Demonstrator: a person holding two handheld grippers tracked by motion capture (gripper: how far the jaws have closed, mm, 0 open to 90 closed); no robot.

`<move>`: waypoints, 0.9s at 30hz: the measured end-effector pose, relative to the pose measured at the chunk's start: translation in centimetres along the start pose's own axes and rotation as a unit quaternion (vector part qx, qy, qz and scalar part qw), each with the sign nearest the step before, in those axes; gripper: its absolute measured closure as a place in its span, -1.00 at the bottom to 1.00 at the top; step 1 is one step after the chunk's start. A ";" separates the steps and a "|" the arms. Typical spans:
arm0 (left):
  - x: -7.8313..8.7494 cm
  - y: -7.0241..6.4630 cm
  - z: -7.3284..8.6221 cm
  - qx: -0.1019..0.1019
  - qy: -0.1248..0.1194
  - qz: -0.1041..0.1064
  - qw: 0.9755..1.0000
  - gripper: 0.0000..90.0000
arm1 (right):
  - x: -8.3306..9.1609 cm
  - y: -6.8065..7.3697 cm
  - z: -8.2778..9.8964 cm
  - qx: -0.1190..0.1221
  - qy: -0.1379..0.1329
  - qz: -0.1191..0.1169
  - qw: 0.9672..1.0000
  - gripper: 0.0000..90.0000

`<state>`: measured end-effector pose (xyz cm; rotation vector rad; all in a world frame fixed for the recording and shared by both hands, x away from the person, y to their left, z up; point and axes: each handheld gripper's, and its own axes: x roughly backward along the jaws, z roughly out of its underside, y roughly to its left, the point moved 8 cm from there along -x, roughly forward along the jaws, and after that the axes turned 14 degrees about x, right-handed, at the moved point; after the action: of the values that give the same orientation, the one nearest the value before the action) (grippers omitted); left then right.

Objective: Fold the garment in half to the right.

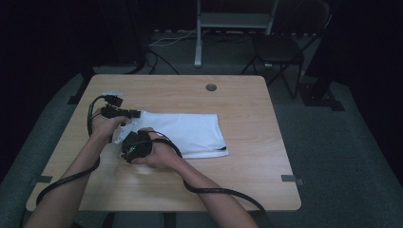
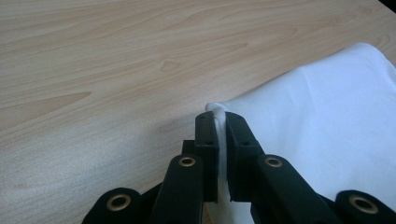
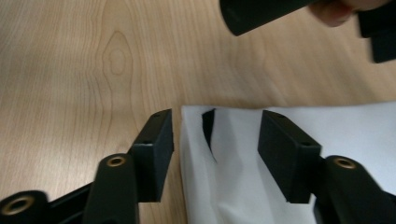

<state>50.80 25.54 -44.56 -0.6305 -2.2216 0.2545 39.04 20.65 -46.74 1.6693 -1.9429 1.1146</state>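
cloth [image 1: 190, 133] near corner: under right claw [image 1: 129, 148] | chair [image 1: 285, 45]: top cropped

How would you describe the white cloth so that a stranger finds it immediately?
On the light wooden table, look near the middle, just ahead of the person's hands. There lies the white folded rectangular cloth, the sole pale fabric among black tools.
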 end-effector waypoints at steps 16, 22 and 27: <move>-0.1 0.0 0.4 -0.002 0.008 0.001 1.000 0.89 | -1.8 0.2 1.2 -0.030 -0.005 0.002 1.000 0.75; 0.0 -0.2 0.3 -0.003 0.009 0.000 1.000 0.89 | -1.4 0.2 0.8 -0.048 -0.010 0.009 0.999 0.81; 0.3 -0.3 -0.2 -0.002 0.005 -0.001 1.000 0.89 | -0.3 -0.3 0.0 -0.055 -0.031 0.012 0.998 0.81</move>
<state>50.67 25.38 -44.15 -0.6299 -2.2139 0.2451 39.37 20.82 -46.84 1.6445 -2.0280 0.9553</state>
